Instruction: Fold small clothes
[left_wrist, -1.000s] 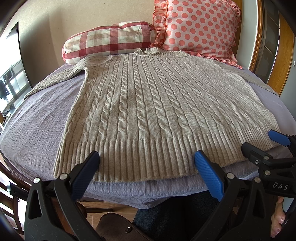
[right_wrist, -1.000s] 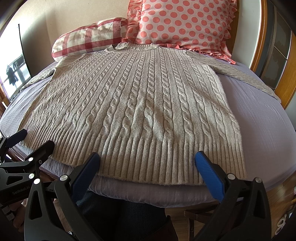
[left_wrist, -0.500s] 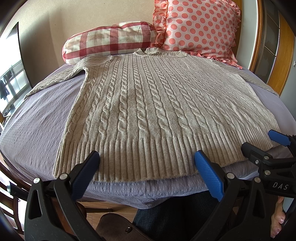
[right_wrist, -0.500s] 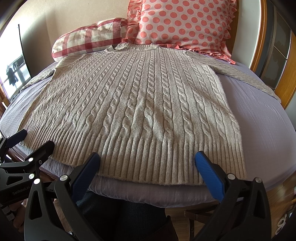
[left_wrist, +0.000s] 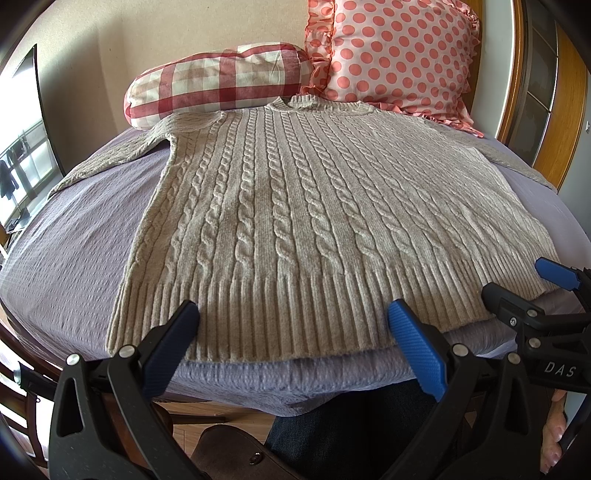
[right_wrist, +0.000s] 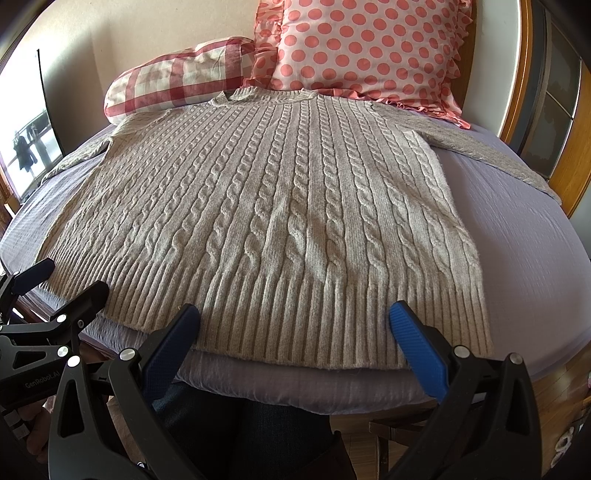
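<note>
A beige cable-knit sweater (left_wrist: 295, 206) lies flat and face up on a lavender bed (left_wrist: 74, 243), its collar at the far end and its ribbed hem nearest me; both sleeves are spread out sideways. It also shows in the right wrist view (right_wrist: 280, 221). My left gripper (left_wrist: 293, 325) is open and empty, hovering just before the hem's left half. My right gripper (right_wrist: 295, 325) is open and empty before the hem's right half. Each gripper shows at the edge of the other's view: the right one (left_wrist: 524, 291), the left one (right_wrist: 70, 280).
A red-and-white checked pillow (left_wrist: 221, 81) and a pink polka-dot pillow (left_wrist: 395, 55) lean on the wall behind the collar. A wooden frame (left_wrist: 569, 110) stands at the right. A window (left_wrist: 18, 162) is at the left. The person's dark trousers (left_wrist: 351, 424) are below the bed's edge.
</note>
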